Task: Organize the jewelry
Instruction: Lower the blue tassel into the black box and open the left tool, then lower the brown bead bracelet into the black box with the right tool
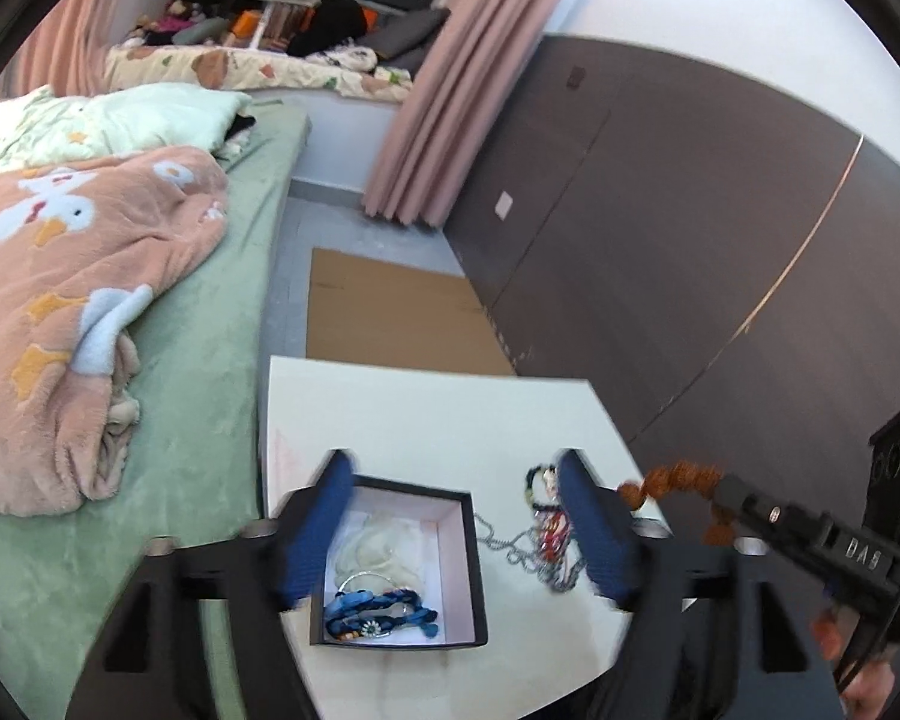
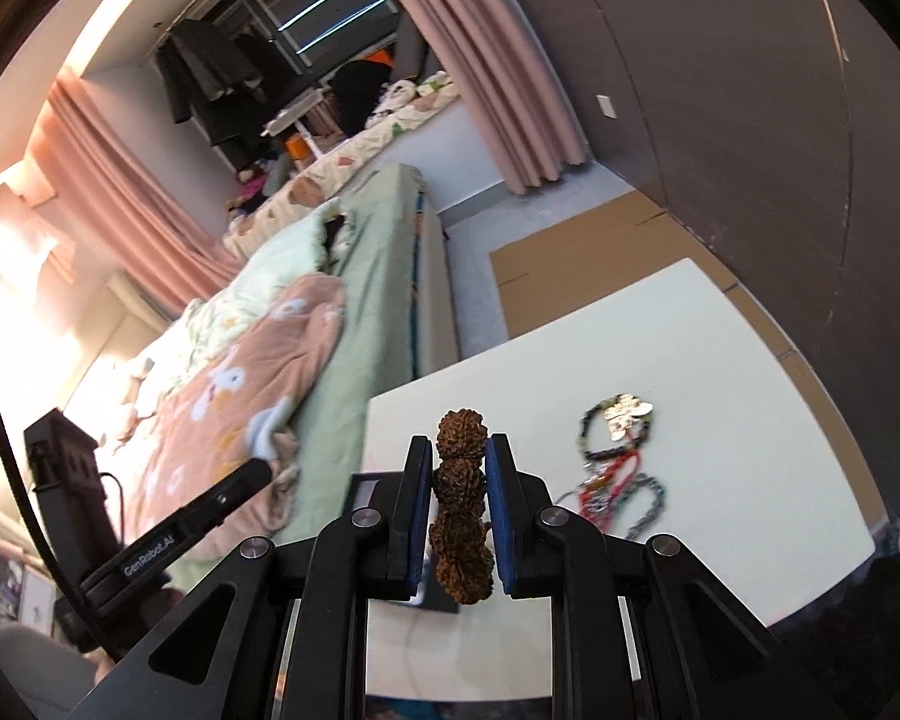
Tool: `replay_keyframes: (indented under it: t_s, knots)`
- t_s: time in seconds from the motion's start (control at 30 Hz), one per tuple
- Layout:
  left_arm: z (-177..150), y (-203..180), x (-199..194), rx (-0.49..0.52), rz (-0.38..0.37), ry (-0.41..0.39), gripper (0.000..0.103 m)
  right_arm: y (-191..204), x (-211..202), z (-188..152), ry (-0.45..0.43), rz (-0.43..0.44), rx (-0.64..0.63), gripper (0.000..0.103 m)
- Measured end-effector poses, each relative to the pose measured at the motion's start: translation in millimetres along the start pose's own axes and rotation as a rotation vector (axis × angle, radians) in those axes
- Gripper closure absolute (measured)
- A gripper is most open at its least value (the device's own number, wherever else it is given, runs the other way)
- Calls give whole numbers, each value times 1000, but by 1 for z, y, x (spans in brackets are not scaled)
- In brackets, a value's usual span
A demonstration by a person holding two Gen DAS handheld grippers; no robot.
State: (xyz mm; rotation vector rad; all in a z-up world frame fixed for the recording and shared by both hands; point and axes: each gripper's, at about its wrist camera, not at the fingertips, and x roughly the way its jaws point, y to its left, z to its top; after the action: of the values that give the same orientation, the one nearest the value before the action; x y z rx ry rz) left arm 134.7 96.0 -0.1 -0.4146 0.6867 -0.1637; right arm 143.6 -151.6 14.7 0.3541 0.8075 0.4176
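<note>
A black jewelry box (image 1: 471,570) with a pale lining sits on the white table (image 1: 438,414). It holds a blue braided bracelet (image 1: 378,606) and a silver bangle. My left gripper (image 1: 456,534) is open and empty, its jaws straddling the box and a tangle of chains and bracelets (image 1: 546,534) beside it. My right gripper (image 2: 459,468) is shut on a brown seed-bead bracelet (image 2: 459,498) and holds it above the table. That bracelet (image 1: 672,480) also shows in the left wrist view, right of the pile. The pile (image 2: 621,462) lies right of my right gripper.
A bed with a green sheet (image 1: 210,360) and a pink blanket (image 1: 72,312) borders the table's left side. A dark wardrobe wall (image 1: 720,228) stands to the right. Flat cardboard (image 1: 390,312) lies on the floor beyond the table.
</note>
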Motion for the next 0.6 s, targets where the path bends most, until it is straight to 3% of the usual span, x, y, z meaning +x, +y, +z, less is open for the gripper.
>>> replay_keyframes:
  t_s: [0.07,0.37,0.5,0.57,0.6]
  knots:
    - [0,5,-10,-8,-7,-29,19,9,-1,-2,-2,22,-14,84]
    - [3,37,-29,-76,24,-62,18,41,24,-12,31,119,-42,84]
    - [3,44,-29,-95,18,-59,18,53,39,-8,60,234,-23,83]
    - [2,43,-28,-88,16,-53,18,54,47,-7,90,261,0,72]
    - [1,42,-28,-82,15,-51,18,53,50,-6,104,255,11,47]
